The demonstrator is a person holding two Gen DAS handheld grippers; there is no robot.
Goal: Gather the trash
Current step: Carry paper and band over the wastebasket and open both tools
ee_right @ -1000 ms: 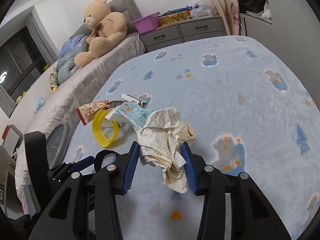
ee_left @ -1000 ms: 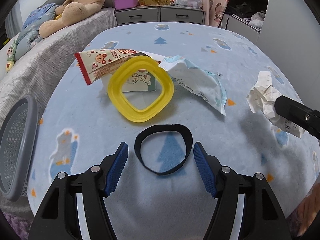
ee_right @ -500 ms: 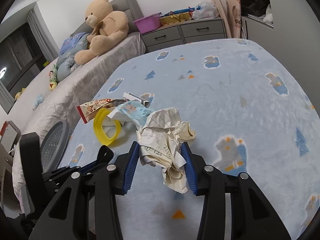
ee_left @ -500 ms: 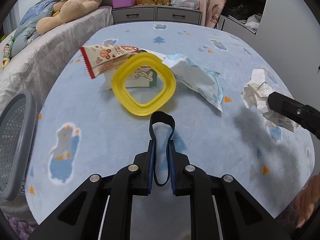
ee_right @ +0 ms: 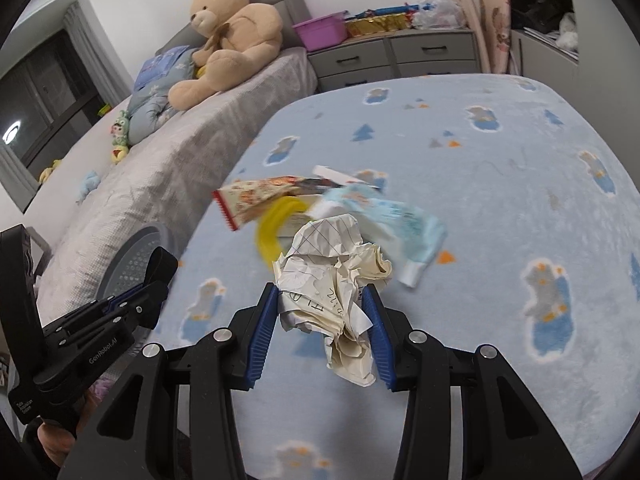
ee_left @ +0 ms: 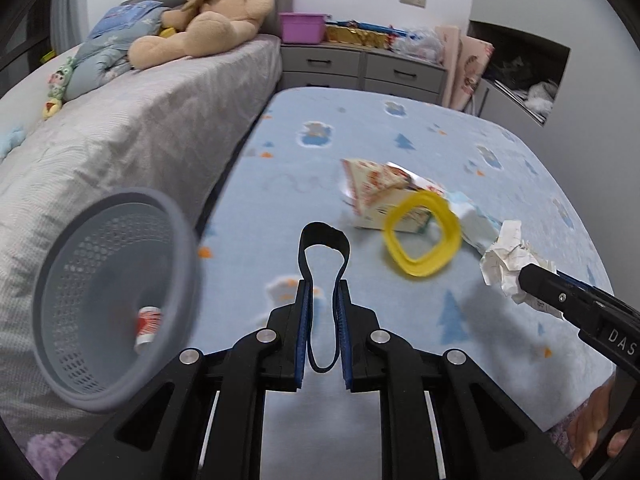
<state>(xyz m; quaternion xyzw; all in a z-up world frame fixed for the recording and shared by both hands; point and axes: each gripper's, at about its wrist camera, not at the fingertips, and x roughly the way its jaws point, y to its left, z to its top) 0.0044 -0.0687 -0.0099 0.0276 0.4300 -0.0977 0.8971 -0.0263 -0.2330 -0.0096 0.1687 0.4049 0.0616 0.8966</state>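
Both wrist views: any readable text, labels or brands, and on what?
"GenRobot.AI": side of the left gripper, right wrist view.
"DAS", cut off at the frame edge: body of the right gripper, left wrist view.
Handwriting on the crumpled paper: illegible.
Print on the snack wrapper: blurred.

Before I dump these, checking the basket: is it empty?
Not empty. Through the basket's open mouth, one red-and-white wrapper lies inside; the rest looks bare.

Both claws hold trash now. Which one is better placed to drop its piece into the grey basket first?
Probably the left claw. It grips the black band, and the grey basket sits just beside it. The right claw, holding crumpled paper, is farther away.
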